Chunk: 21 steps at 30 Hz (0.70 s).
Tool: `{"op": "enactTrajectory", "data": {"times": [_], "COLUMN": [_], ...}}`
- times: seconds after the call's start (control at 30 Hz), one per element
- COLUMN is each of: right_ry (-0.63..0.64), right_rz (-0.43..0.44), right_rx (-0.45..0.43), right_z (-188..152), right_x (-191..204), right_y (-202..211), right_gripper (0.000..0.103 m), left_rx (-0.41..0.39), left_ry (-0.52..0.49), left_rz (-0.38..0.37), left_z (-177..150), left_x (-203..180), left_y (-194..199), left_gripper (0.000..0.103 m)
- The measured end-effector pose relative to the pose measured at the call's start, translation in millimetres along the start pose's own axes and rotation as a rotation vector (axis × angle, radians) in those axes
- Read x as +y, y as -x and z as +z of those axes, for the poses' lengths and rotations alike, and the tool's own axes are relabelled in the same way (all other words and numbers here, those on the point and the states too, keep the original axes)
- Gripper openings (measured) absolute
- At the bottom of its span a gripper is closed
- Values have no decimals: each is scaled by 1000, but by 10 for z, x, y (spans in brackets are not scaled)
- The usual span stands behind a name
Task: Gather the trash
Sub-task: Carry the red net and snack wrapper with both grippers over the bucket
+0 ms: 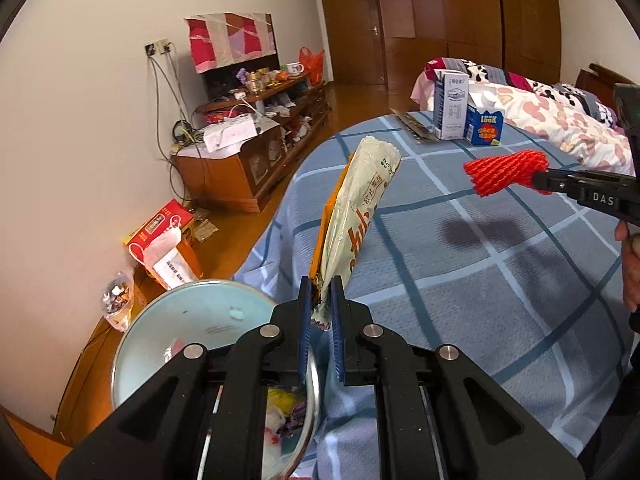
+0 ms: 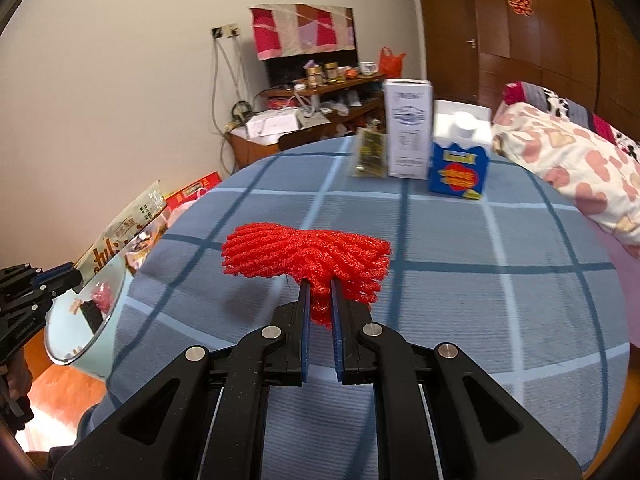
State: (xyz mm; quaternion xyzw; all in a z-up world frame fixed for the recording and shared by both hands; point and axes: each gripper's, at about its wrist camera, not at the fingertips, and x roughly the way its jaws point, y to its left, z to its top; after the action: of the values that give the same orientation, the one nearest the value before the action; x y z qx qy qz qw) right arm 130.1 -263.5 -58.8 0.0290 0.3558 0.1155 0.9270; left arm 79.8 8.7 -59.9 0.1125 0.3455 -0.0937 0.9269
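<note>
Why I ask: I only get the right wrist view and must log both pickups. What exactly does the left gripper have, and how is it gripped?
Observer: The left gripper is shut on the crimped end of a cream-and-orange snack wrapper, which stands upright above it.
Operator: Is there anything in the bin yet?
Observer: Yes. Colourful rubbish shows inside the pale blue bin, just below that gripper.
Operator: Any trash on the floor that I cannot see?
Observer: A crumpled clear plastic bag lies by the wall, just beyond the bin.
</note>
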Motion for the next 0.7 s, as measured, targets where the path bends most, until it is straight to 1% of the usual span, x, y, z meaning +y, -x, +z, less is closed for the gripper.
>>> {"op": "enactTrajectory", "data": {"times": [0.17,0.7], "right_ry": [42,155], "right_rz": [31,103], "right_rx": [7,25], "right_z": [4,45], "right_x": [258,893], "right_y": [-52,-204], "right_gripper": [10,10], "left_rx": [-3,20], "left_ry": [21,94], "left_rz": [18,92], "left_z": [-89,-424], "left_x": [147,611], "left_y": [98,310], "left_gripper": [9,9]}}
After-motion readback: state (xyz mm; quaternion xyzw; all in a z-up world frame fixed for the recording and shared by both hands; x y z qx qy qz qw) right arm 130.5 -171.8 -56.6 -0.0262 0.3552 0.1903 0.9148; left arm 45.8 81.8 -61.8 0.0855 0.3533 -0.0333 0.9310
